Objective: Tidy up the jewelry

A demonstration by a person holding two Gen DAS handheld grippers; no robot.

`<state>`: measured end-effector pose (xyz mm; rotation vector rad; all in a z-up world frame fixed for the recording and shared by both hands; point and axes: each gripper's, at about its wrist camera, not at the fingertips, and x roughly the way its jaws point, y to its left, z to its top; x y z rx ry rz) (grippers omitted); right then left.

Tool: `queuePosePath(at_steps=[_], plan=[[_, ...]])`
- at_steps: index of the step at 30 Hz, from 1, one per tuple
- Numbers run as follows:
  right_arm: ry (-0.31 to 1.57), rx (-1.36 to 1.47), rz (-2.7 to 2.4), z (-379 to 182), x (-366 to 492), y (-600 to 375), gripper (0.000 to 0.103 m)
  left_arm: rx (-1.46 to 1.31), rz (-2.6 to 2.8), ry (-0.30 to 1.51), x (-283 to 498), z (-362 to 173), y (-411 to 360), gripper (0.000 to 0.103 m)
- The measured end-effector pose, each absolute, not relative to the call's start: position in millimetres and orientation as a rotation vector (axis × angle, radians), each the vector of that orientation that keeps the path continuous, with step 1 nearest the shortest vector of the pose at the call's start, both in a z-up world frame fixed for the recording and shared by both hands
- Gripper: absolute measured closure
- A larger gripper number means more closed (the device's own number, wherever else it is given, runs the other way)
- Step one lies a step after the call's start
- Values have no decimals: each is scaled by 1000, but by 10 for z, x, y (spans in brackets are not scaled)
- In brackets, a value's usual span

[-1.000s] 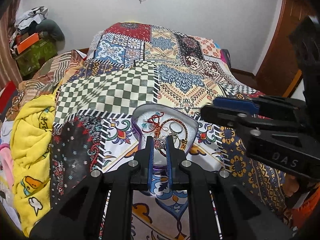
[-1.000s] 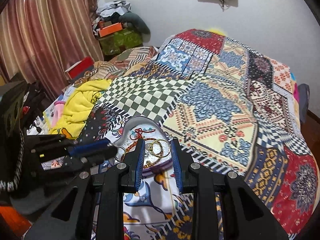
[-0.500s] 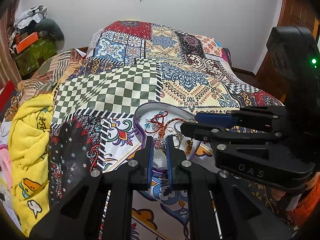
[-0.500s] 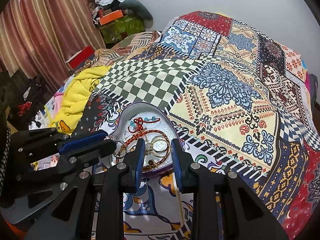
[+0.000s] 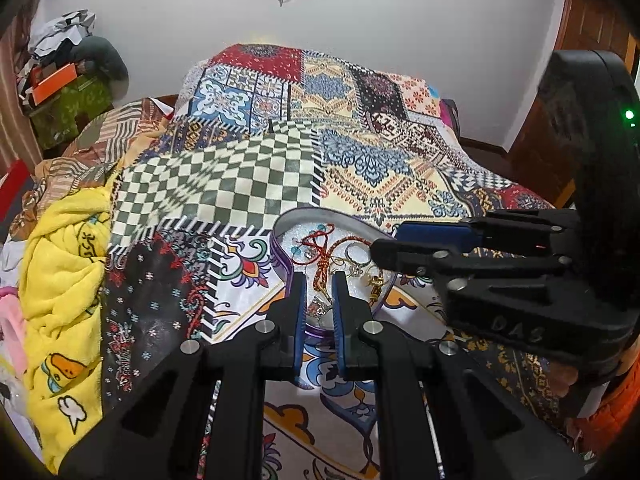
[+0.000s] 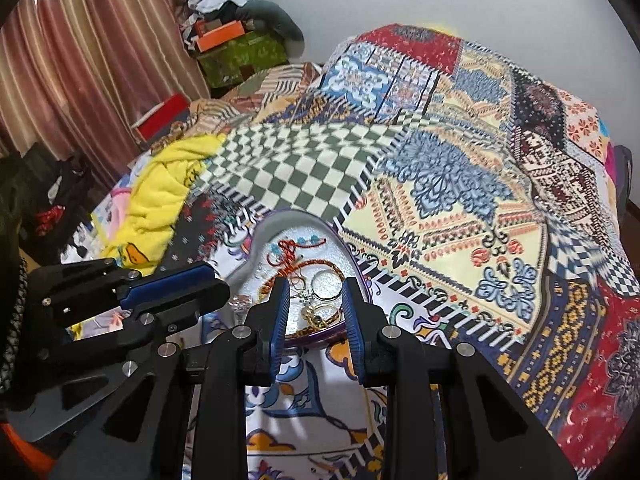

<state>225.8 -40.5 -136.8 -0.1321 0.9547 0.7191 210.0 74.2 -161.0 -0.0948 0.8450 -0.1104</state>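
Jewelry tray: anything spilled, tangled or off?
Nothing spilled: all pieces sit inside the heart-shaped tray. The red cord bracelet, gold rings and chains lie heaped and overlapping, unsorted. Both the right claw and left claw are open at its near rim.

one heart-shaped tray [image 6: 262,236], two grippers, one yellow blanket [image 5: 64,280], one patchwork bedspread [image 6: 440,168]

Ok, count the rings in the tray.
2 clear ones: a silver ring in the middle of the tray and a gold ring toward its near rim. The tangle may hide more.
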Motion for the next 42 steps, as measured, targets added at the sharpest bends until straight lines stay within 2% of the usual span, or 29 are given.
queuePosePath(at_steps=[8,17,19,27,28,30,32,34,35,36,37,40,42], plan=[[809,-129,671,-806,1929,-556,79,-96,-88,759,1833,-1150,780,93],[548,-70,612,55,1226,-900,79,-73,-52,535,1134,-249,730,92],[482,-59,598,236,1031,-975,79,-66,-47,467,921,-38,694,90],[271,-18,560,670,320,-1154,77,-40,-15,229,73,514,542,64],[261,-14,559,675,277,-1163,71,-34,-9,212,2,540,525,60],[241,-9,550,692,205,-1172,59,-19,13,173,-153,578,471,46],[213,-10,518,686,122,-1178,50,-9,36,146,-275,590,433,41],[201,-13,496,674,75,-1182,39,-16,40,140,-339,591,434,28],[197,-11,486,670,63,-1188,34,-26,41,136,-367,587,443,18],[190,-5,467,666,52,-1204,25,-36,45,129,-397,584,455,13],[182,1,450,681,11,-1228,15,-41,55,123,-421,581,466,11],[161,6,402,676,-40,-1265,2,-54,78,121,-425,569,499,4],[155,7,382,666,-59,-1278,0,-63,89,122,-448,559,513,3]])
